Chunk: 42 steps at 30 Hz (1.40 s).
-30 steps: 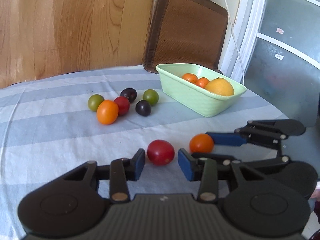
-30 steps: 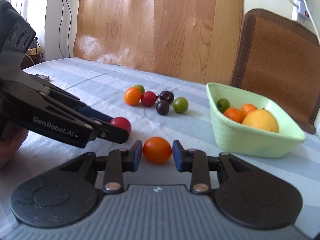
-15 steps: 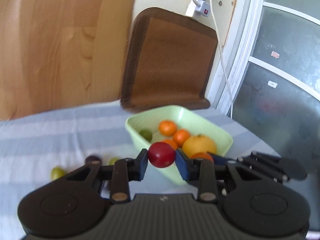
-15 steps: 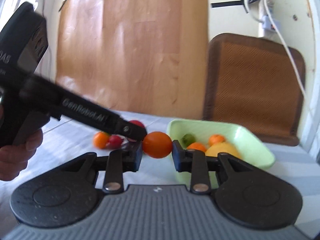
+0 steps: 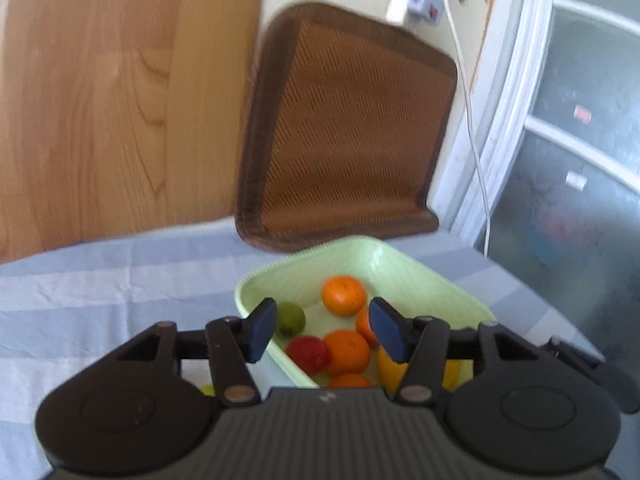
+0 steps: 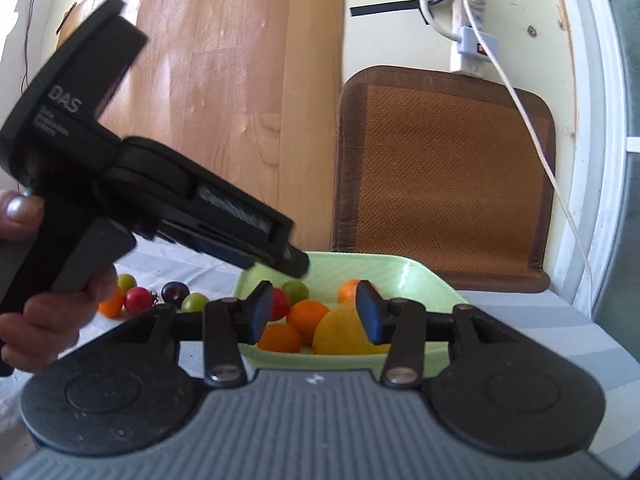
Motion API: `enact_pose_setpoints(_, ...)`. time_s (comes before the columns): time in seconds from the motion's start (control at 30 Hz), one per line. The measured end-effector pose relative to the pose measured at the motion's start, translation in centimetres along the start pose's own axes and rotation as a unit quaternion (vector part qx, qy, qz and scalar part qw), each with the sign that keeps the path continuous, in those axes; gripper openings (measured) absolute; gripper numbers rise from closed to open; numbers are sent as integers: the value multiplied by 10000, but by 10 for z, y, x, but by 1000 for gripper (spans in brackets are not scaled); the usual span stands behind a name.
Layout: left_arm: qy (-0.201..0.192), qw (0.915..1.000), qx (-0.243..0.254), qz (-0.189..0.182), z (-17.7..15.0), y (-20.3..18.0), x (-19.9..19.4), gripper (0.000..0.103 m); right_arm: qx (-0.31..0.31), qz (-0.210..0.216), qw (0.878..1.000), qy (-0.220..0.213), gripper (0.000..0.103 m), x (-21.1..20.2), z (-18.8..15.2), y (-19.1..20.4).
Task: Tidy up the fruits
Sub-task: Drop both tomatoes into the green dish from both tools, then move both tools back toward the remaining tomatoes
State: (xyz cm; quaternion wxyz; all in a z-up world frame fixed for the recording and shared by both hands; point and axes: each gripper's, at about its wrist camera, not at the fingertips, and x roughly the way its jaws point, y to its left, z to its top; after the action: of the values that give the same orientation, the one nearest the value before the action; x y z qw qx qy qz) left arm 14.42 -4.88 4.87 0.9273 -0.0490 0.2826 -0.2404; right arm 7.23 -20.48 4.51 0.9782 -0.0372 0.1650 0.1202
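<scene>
A light green bowl (image 5: 420, 268) (image 6: 420, 276) on the striped tablecloth holds several orange fruits, a green one (image 5: 290, 318), a big yellow-orange one (image 6: 340, 332) and a red tomato (image 5: 308, 354) (image 6: 279, 304). My left gripper (image 5: 324, 332) hangs over the bowl's near left corner. Its jaws are opening, with nothing pressed between the pads, and the red tomato lies in the bowl below them. My right gripper (image 6: 315, 317) hovers at the bowl's near rim. Its jaws are also opening, and an orange fruit (image 6: 306, 317) lies in the bowl beyond them. The left gripper (image 6: 294, 264) also shows from the side in the right wrist view.
Left of the bowl, loose fruits lie on the cloth: a green one (image 6: 126, 281), a red one (image 6: 138, 300), a dark one (image 6: 175, 291), another green one (image 6: 195, 302) and an orange one (image 6: 112, 304). A brown woven chair back (image 6: 440, 168) stands behind the table. A person's hand (image 6: 40, 320) holds the left gripper.
Both grippers lifted their fruit from the table to the bowl. The jaws then spread, and the red tomato and the orange fruit now lie in the bowl.
</scene>
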Motion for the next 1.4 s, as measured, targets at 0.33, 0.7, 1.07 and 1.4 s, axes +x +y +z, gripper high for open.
enact_pose_setpoints(0.33,-414,9821,-600,1739,-54,73,-99,54,383,139,9991,-74,48,-3,2,-5)
enact_pose_setpoints(0.7,50,9708,-448,2354,-97,87,-92,54,433,991,9940,151,48,-19,-1,37)
enact_pose_setpoints(1.07,207,9702,-598,2338,-102,92,-91,54,670,1340,9831,1054,48,-1,-8,56)
enact_pose_setpoints(1.4,136,9724,-514,2271,-103,89,-93,56,924,1254,9828,988,48,-4,-9,47)
